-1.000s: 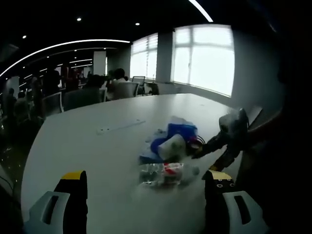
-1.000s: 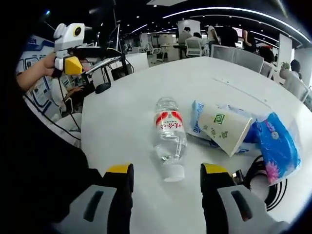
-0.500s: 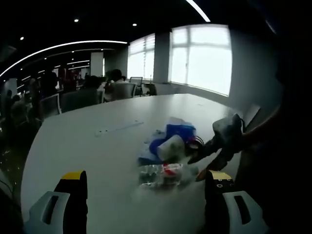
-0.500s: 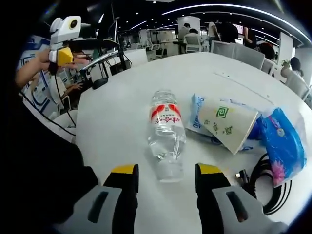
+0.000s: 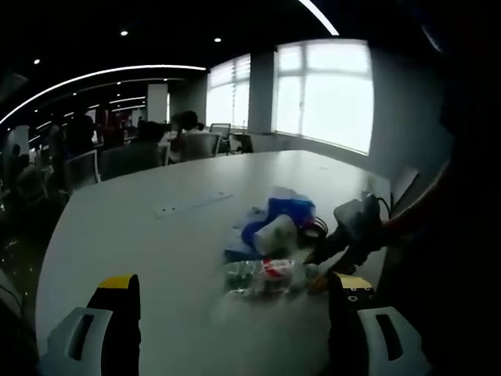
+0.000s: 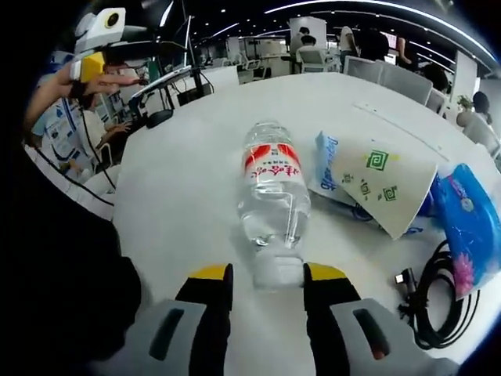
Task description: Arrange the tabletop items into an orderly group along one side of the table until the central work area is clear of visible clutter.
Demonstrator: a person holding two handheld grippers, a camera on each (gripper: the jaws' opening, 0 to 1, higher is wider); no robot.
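The water bottle [image 6: 272,205] lies on its side on the white table [image 6: 188,172], its capped end sitting between the yellow-tipped jaws of the right gripper [image 6: 268,276], which stand narrow around the cap; whether they press on it I cannot tell. Just beside the bottle a paper cup [image 6: 385,196] lies tipped over a blue-and-white packet [image 6: 332,160], with a blue tissue pack [image 6: 470,227] and a coiled black cable [image 6: 438,301] further out. The left gripper [image 5: 232,291] hangs well apart, jaws wide, holding nothing.
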